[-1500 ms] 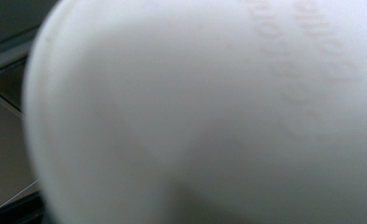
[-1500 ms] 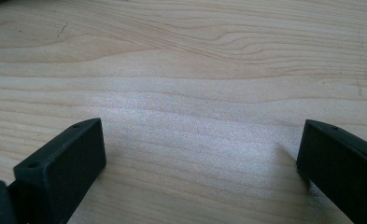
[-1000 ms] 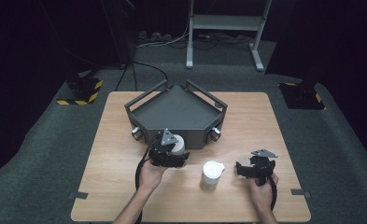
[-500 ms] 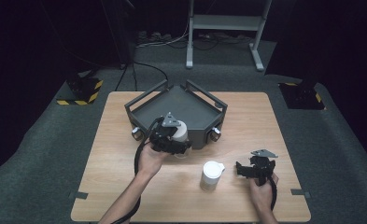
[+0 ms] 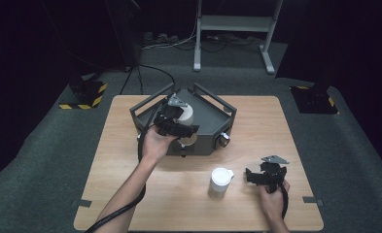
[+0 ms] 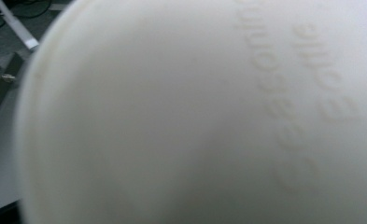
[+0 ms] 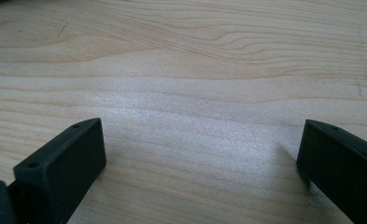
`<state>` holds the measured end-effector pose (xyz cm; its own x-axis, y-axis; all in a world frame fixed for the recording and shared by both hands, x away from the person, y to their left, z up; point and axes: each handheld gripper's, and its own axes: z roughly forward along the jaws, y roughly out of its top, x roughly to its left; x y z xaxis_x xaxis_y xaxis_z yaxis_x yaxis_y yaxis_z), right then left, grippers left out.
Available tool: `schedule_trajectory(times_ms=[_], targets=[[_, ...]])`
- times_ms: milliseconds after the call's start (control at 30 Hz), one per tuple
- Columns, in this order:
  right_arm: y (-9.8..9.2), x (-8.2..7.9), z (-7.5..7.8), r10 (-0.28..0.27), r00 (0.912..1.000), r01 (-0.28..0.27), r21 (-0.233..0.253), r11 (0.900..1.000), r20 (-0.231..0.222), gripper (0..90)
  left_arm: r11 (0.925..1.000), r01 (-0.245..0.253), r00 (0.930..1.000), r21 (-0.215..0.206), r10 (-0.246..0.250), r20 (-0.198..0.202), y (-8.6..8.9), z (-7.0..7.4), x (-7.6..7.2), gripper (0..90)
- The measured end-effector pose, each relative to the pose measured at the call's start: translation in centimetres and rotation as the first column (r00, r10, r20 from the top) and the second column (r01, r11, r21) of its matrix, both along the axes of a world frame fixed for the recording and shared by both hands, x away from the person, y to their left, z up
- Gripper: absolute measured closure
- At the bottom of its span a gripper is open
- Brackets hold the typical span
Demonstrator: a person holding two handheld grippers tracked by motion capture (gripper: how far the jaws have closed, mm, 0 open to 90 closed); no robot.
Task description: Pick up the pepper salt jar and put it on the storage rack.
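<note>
A white cup (image 5: 187, 114) hangs over the dark grey angular tray (image 5: 213, 105) at the table's middle back, and my left gripper (image 5: 179, 124) is shut on it. In the left gripper view the cup's pale surface (image 6: 172, 116) sits right against the camera, showing embossed letters and hiding the jaws. A second white cup with a lid (image 5: 220, 182) stands upright on the wooden table (image 5: 130, 194), in front of the tray. To its right my right gripper (image 5: 266, 175) rests low on the table. Its jaws are wide apart over bare wood (image 7: 200, 154), so it is open with nothing in it.
The tray has raised rails and a knob (image 5: 223, 141) on its front right wall. On the floor, black-and-yellow striped blocks (image 5: 87, 92) lie to the left and a dark one (image 5: 317, 99) to the right. A metal stand (image 5: 232, 24) and cables are behind.
My left gripper has carried the white cup from the table just in front of the tray up and back over the tray. The right gripper and the lidded cup have stayed put.
</note>
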<state>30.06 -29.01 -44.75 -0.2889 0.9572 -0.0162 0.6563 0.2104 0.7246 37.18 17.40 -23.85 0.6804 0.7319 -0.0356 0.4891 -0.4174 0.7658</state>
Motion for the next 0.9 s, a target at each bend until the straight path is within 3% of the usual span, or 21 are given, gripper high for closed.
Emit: schedule_trajectory(times_ms=[233,467,600,900], targets=[[0.0,0.0,0.0,0.000,1.0000,0.000,0.000,1.000,0.000,0.6,0.9944,-0.101,0.9945,-0.031,0.100,-0.031,0.3,0.2,2.4,32.3],[0.0,0.0,0.0,0.000,1.0000,0.000,0.000,1.000,0.000,0.6,0.9821,-0.182,0.9828,0.048,0.183,-0.021,-1.5,-0.1,3.9,32.3],[0.0,0.0,0.0,0.000,1.0000,0.000,0.000,1.000,0.000,0.7,0.9721,-0.228,0.9724,0.054,0.230,-0.037,-1.8,-0.8,4.8,32.3],[0.0,0.0,0.0,0.000,1.0000,0.000,0.000,1.000,0.000,0.7,0.9602,-0.264,0.9620,0.092,0.269,-0.047,-2.3,-1.6,5.5,32.3]])
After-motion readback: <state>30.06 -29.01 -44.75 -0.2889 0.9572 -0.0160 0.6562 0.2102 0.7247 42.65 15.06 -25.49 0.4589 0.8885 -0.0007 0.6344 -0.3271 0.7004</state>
